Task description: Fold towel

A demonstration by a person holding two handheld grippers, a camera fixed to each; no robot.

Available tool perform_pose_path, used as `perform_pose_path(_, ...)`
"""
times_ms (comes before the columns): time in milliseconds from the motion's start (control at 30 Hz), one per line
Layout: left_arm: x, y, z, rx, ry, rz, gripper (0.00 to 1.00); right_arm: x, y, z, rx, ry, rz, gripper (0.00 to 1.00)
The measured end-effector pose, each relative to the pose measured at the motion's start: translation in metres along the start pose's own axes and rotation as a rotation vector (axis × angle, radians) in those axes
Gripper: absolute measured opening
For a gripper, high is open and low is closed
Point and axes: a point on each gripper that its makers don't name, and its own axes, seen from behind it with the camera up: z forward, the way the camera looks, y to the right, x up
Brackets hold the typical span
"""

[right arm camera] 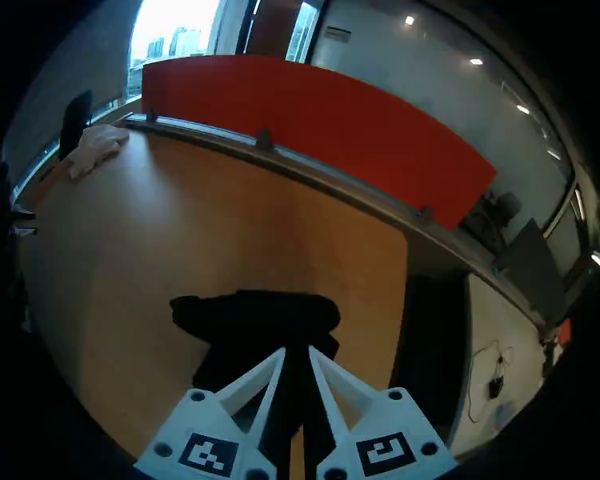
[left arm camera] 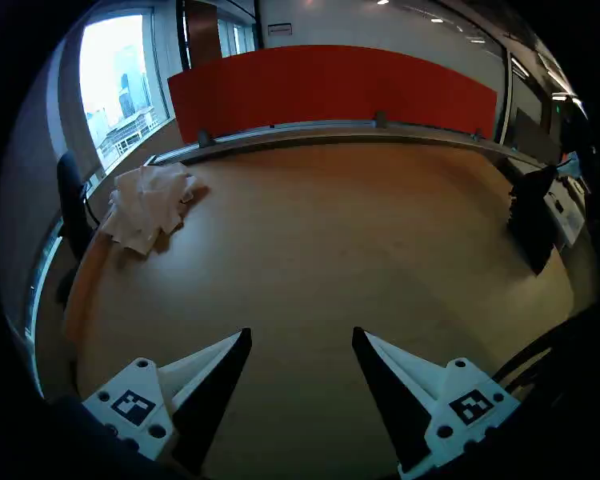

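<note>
One wooden desk [left arm camera: 316, 240] carried two cloths: a black towel [right arm camera: 256, 320] and a crumpled white towel [left arm camera: 148, 204]. The right claw [right arm camera: 296, 349] had its two fingers drawn almost together, pinching a fold of the black towel near the desk's right edge. The left claw [left arm camera: 302, 331] hung wide open over bare wood, holding nothing. The white towel lay well apart at the far left corner, near one red screen [left arm camera: 332, 84].

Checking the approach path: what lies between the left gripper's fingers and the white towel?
Bare wooden tabletop, as the left gripper view shows. The left gripper is open; the white towel lies crumpled near the far left edge.
</note>
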Motion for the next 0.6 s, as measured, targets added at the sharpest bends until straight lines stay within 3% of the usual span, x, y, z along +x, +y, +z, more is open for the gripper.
perform_pose_path(600, -0.002, 0.003, -0.006, 0.008, -0.003, 0.01, 0.94, -0.091, -0.003, 0.002, -0.016, -0.099, 0.127, 0.05)
